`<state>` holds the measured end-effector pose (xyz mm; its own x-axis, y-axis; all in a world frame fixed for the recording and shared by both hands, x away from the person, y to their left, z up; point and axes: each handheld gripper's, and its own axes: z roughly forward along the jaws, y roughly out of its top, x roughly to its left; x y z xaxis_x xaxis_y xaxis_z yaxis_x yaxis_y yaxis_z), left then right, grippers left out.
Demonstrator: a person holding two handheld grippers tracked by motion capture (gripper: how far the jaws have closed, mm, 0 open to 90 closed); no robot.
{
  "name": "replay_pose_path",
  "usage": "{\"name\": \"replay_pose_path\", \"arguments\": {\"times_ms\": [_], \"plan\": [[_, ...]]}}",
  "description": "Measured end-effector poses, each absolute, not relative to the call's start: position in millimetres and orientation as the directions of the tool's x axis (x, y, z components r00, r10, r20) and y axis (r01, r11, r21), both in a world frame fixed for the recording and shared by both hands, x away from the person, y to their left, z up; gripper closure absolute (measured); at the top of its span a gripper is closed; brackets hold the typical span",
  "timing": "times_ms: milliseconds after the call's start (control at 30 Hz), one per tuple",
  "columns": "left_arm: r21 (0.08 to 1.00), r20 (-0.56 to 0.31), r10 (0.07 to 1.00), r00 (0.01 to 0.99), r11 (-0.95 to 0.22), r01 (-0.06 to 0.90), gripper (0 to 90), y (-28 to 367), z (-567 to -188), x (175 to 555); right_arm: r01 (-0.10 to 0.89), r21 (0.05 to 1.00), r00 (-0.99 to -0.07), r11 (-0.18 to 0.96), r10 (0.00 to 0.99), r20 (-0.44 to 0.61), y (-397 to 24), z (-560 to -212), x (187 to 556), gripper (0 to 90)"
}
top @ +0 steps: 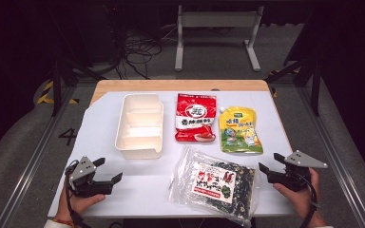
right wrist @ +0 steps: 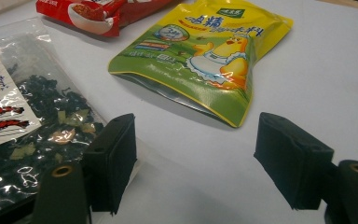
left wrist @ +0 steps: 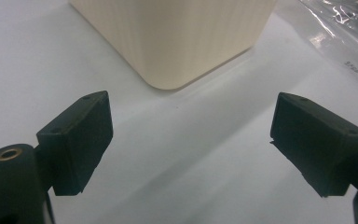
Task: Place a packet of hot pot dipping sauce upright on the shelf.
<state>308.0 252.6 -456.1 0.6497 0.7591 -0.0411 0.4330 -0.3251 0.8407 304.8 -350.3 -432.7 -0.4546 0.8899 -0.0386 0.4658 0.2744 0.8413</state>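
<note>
High view: on the white tabletop [top: 100, 142] a cream tray [top: 140, 124] sits centre-left, a red packet [top: 196, 117] and yellow pouch [top: 239, 129] right of it, and a seaweed bag [top: 216, 183] at bottom centre. Left hand-held gripper [top: 110, 170] at lower left and right hand-held gripper [top: 271, 162] at lower right both rest with jaws apart, holding nothing.

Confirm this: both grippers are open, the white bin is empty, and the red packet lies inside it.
One detail is wrong. The high view shows the red packet lying on the table beside the white bin, not inside it. The left gripper and right gripper are open, and the bin is empty.
</note>
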Motion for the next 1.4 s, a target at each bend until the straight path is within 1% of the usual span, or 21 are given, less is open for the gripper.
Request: {"name": "replay_pose_path", "arguments": {"times_ms": [133, 233, 300, 433, 533, 600, 667, 833, 900, 1000, 1067, 1233, 1400], "plan": [[0.833, -0.023, 0.752, 0.659, -0.350, 0.429, 13.6, 250, -457, 306, 0.466, 0.841, -0.459, 0.276, 0.888, -0.038, -350, -432, 307, 30.4], [0.819, 0.011, 0.745, 0.667, -0.389, 0.421, 14.0, 249, -458, 304, 0.468, 0.839, -0.456, 0.278, 0.889, -0.040, -349, -431, 309, 30.6], [0.817, 0.016, 0.736, 0.677, -0.400, 0.416, 16.2, 249, -458, 304, 0.470, 0.837, -0.455, 0.280, 0.889, -0.042, -349, -431, 311, 31.0], [0.805, 0.029, 0.725, 0.689, -0.425, 0.413, 16.5, 248, -460, 303, 0.467, 0.837, -0.460, 0.286, 0.886, -0.046, -350, -428, 315, 32.6], [0.819, 0.034, 0.723, 0.690, -0.415, 0.395, 16.5, 248, -459, 303, 0.473, 0.833, -0.465, 0.285, 0.884, -0.039, -350, -427, 318, 26.6], [0.824, 0.036, 0.719, 0.694, -0.414, 0.386, 16.4, 247, -459, 304, 0.484, 0.823, -0.452, 0.297, 0.891, -0.055, -350, -427, 321, 26.6], [0.814, 0.045, 0.717, 0.695, -0.429, 0.391, 16.0, 245, -460, 305, 0.486, 0.825, -0.452, 0.288, 0.891, -0.045, -352, -427, 324, 27.0], [0.805, 0.059, 0.715, 0.697, -0.447, 0.390, 16.8, 243, -461, 306, 0.492, 0.824, -0.471, 0.281, 0.882, -0.020, -354, -423, 336, 34.9], [0.808, 0.051, 0.713, 0.699, -0.441, 0.390, 17.8, 244, -462, 307, 0.489, 0.822, -0.479, 0.291, 0.877, -0.026, -354, -423, 340, 37.7], [0.804, 0.049, 0.716, 0.697, -0.442, 0.397, 18.2, 244, -462, 307, 0.496, 0.817, -0.484, 0.294, 0.875, -0.021, -356, -423, 347, 43.3], [0.800, 0.059, 0.711, 0.701, -0.454, 0.392, 18.2, 242, -463, 307, 0.501, 0.816, -0.484, 0.288, 0.875, -0.012, -357, -422, 351, 48.8], [0.797, 0.061, 0.702, 0.710, -0.462, 0.389, 18.3, 241, -463, 307, 0.500, 0.815, -0.495, 0.293, 0.869, -0.010, -357, -421, 361, 54.8], [0.795, 0.064, 0.698, 0.714, -0.468, 0.387, 18.7, 239, -464, 306, 0.509, 0.798, -0.514, 0.322, 0.858, -0.018, -352, -422, 372, 60.0]]}}
